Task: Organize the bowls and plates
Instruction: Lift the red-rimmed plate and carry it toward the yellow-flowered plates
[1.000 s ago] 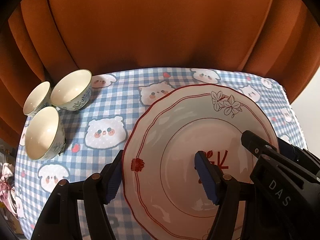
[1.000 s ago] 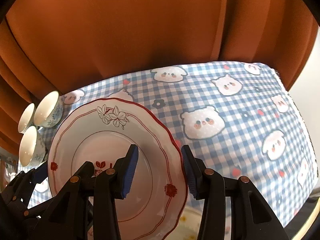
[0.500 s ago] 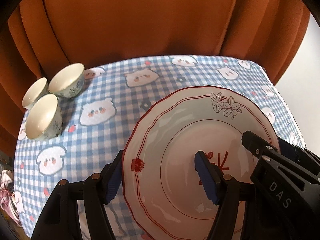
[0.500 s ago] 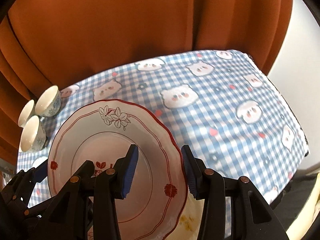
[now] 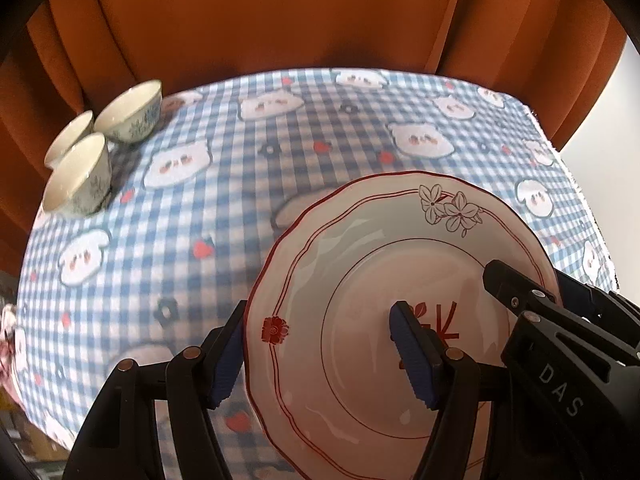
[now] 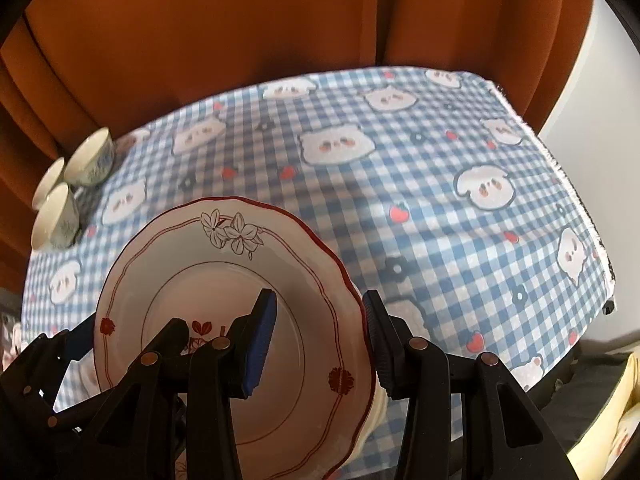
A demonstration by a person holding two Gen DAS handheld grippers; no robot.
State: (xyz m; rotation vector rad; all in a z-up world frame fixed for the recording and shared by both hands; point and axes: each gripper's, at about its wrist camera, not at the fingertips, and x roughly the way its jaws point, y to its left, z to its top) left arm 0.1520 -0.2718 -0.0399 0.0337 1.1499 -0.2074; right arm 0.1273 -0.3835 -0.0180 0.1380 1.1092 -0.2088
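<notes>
A white plate [image 5: 380,248] with a scalloped red rim and flower drawings hangs tilted above the table, held from both sides. My left gripper [image 5: 320,340] is shut on its left rim, one blue pad under the edge and one on the inner face. On the opposite rim of the plate [image 6: 200,280] my right gripper [image 6: 318,320] is shut the same way. A paler edge [image 6: 376,404] shows under the red rim; what it belongs to I cannot tell. Three small bowls [image 5: 130,114] stand together at the far left corner, also seen as the bowls [image 6: 90,158] in the right wrist view.
A blue checked tablecloth [image 5: 280,160] with cartoon animal faces covers the table. An orange curtain [image 5: 280,20] hangs close behind it. The cloth's right edge [image 6: 576,200] drops off beside a white wall. Something yellow [image 6: 624,412] lies low at the right.
Both grippers have carried the plate to the right, away from the bowls. The bowls now sit smaller and farther left, and the table's right edge has come into view.
</notes>
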